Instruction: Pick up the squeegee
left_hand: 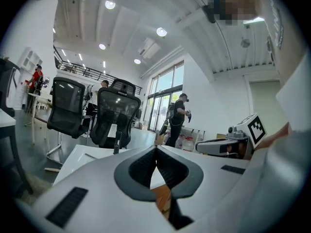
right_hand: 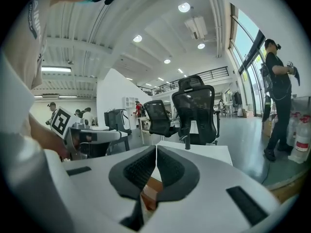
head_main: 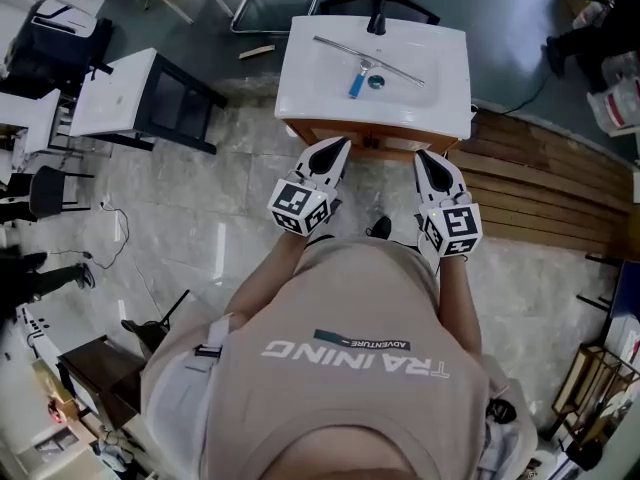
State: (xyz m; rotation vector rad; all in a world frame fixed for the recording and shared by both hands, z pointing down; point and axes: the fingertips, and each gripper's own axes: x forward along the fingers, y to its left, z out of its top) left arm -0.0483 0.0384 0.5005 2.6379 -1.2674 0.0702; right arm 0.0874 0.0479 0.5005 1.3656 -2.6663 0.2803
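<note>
the left gripper (left_hand: 156, 149) was seen with its jaws pressed together, pad against pad, and nothing was held between them. the right gripper (right_hand: 156, 148) was closed in the same way, with nothing caught in it. in the head view both were held out side by side in front of the person's (head_main: 340, 368) chest, near each other but apart, the left cube (head_main: 300, 206) and the right cube (head_main: 452, 230) nearest the body. both sets of tips were pointed at the near edge of the sink (head_main: 300, 93), just short of it, and no contact with it could be made out.

the squeegee (head_main: 366, 61) was laid flat in the white basin, well beyond both grippers and untouched. its long blade was set slantwise across the bowl, and its blue handle (head_main: 356, 84) was turned toward the person, just beside the drain (head_main: 376, 82). a black tap (head_main: 378, 18) was mounted at the far rim. the sink was carried on a wooden cabinet (head_main: 375, 138). boards (head_main: 540, 178) were laid on the floor to the right, and a white table (head_main: 115, 93) was placed to the left. black chairs (left_hand: 116, 113) were seen behind the sink, and a standing figure (right_hand: 278, 96) near the windows.
</note>
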